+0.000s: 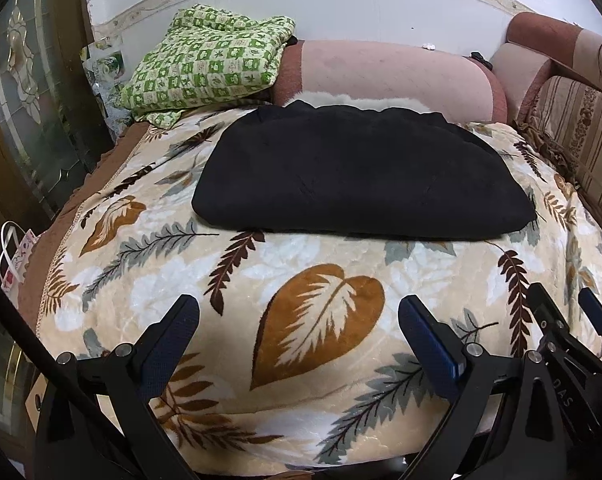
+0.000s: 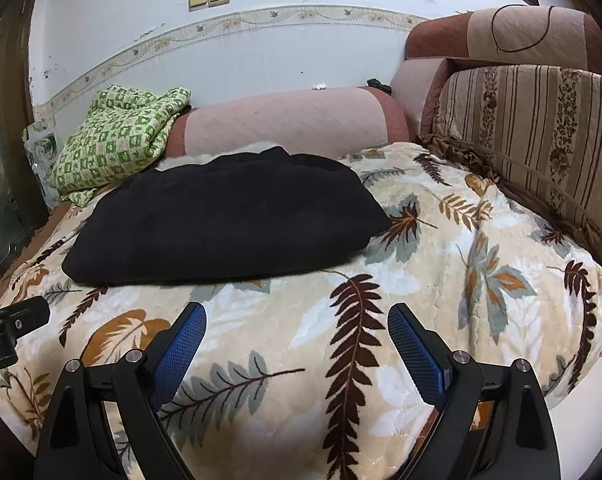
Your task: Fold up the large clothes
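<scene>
Folded black garment [image 1: 361, 172] on leaf-print blanket [image 1: 321, 300]; "DAS" on right tool [image 1: 573, 308].

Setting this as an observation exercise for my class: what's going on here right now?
A person holds a two-finger claw in each hand over a leaf-patterned blanket. The left claw and right claw both hang open and empty, near the blanket's front edge. Ahead of them lies a black garment, folded into a flat bundle; neither claw touches it. A green checked cloth sits heaped at the far left.
</scene>
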Motion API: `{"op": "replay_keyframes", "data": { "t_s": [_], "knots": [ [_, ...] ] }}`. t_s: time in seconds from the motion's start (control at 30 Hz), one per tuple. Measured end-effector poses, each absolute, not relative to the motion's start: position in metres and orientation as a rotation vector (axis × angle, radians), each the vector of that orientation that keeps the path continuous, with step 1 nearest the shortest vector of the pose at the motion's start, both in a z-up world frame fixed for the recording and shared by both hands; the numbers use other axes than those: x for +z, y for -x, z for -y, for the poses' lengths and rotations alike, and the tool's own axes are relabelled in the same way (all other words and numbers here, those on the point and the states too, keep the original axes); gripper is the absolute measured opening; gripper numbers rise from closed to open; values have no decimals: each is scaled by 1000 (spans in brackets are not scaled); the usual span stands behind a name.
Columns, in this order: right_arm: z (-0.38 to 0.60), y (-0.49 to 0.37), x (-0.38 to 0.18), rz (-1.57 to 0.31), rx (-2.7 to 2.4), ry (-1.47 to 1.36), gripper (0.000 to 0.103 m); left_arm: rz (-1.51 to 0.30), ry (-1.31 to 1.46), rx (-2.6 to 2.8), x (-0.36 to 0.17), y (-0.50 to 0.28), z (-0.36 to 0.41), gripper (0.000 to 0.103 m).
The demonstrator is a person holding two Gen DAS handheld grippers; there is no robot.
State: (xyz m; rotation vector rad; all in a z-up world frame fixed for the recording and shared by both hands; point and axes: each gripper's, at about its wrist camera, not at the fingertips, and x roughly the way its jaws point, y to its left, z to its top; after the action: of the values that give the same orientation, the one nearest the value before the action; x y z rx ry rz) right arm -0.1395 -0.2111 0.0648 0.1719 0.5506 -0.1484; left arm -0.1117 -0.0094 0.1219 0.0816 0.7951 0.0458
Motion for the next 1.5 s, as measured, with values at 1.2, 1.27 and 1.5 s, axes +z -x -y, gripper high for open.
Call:
{"op": "replay_keyframes", "data": {
  "t_s": [1.2,1.27,1.5],
  "knots": [
    [203,128,45,-638,-150,-134,94,-894,-46,-24,90,100,8,99],
    [203,128,45,-636,-150,-132,94,-898,-42,-24,89,99,7,99],
    [206,128,45,-633,-164,-144,94,-900,-38,-23,88,98,6,99]
  ]
}}
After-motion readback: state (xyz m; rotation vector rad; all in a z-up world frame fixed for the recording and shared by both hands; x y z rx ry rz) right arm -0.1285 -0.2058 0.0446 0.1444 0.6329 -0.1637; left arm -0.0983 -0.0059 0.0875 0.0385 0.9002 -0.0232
